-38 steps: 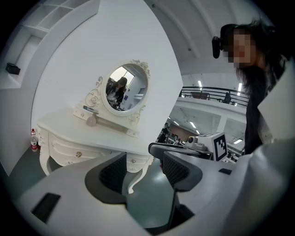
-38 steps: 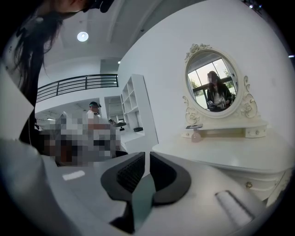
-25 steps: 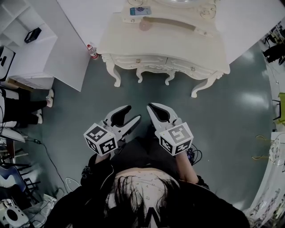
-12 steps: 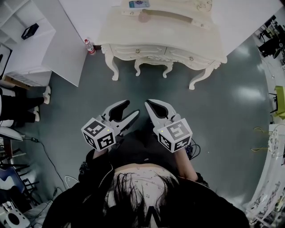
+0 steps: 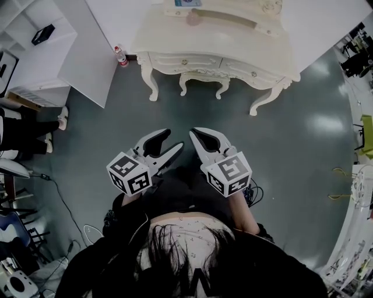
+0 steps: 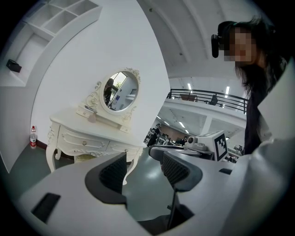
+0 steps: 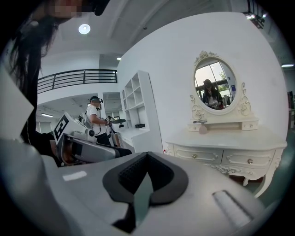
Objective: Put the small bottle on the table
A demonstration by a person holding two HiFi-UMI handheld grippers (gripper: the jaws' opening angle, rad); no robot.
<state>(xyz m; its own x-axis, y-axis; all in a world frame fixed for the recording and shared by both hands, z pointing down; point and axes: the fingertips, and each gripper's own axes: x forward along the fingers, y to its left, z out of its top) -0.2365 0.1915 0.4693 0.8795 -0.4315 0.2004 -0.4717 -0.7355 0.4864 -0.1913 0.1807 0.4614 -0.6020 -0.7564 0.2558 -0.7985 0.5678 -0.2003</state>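
The small bottle [image 5: 120, 56], clear with a red cap, stands on the floor by the left front leg of the cream dressing table [image 5: 233, 43]. It also shows far left in the left gripper view, small bottle [image 6: 32, 137], beside the dressing table [image 6: 83, 133]. My left gripper [image 5: 173, 139] hangs over the grey floor well short of the table, open, with nothing between its pads [image 6: 114, 173]. My right gripper [image 5: 194, 133] is beside it, shut and empty, its pads [image 7: 133, 170] meeting at the tip. Both point toward the table [image 7: 230, 143].
An oval mirror [image 6: 119, 91] stands on the table top, with a long pale object [image 5: 224, 17] lying before it. A white shelf unit [image 5: 35, 52] stands left of the bottle. A person's legs [image 5: 29, 137] and floor cables [image 5: 58, 195] are at the left. Another person [image 7: 97, 120] stands by the shelves.
Both grippers have moved a little forward toward the dressing table, side by side. The left stays open and the right shut; the bottle has not moved.
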